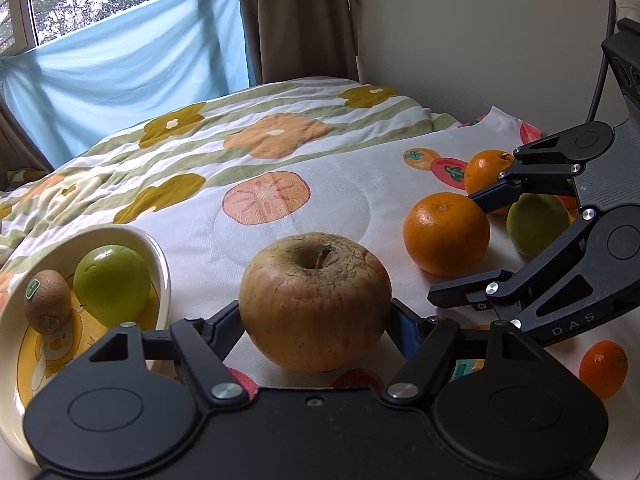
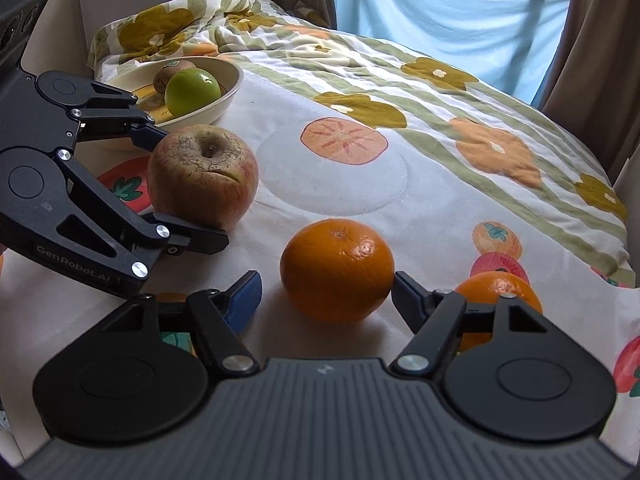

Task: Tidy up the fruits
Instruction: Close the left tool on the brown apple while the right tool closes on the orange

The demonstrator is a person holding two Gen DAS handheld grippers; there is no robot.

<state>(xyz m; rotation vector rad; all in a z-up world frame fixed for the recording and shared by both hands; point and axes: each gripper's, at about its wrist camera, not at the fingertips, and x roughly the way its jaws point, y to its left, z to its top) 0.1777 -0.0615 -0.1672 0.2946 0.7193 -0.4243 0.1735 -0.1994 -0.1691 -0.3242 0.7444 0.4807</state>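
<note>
A large russet apple [image 1: 316, 300] rests on the fruit-print cloth, and my left gripper [image 1: 316, 312] is shut on it, a pad pressed to each side. The right wrist view shows the same grip on the apple [image 2: 202, 176] by the left gripper [image 2: 192, 188]. An orange [image 2: 336, 268] lies between the fingers of my right gripper [image 2: 326, 280]. The right pad touches it and the left pad stands a little off, so that gripper is open. A cream bowl [image 1: 160, 256] at the left holds a green apple [image 1: 112, 284] and a kiwi [image 1: 47, 300].
Behind the right gripper [image 1: 452, 246] lie a second orange [image 1: 486, 170] and a green fruit [image 1: 536, 220]. A small mandarin [image 1: 602, 368] sits near the front right. A flowered quilt [image 1: 240, 140] covers the bed beyond, with a wall and curtains behind.
</note>
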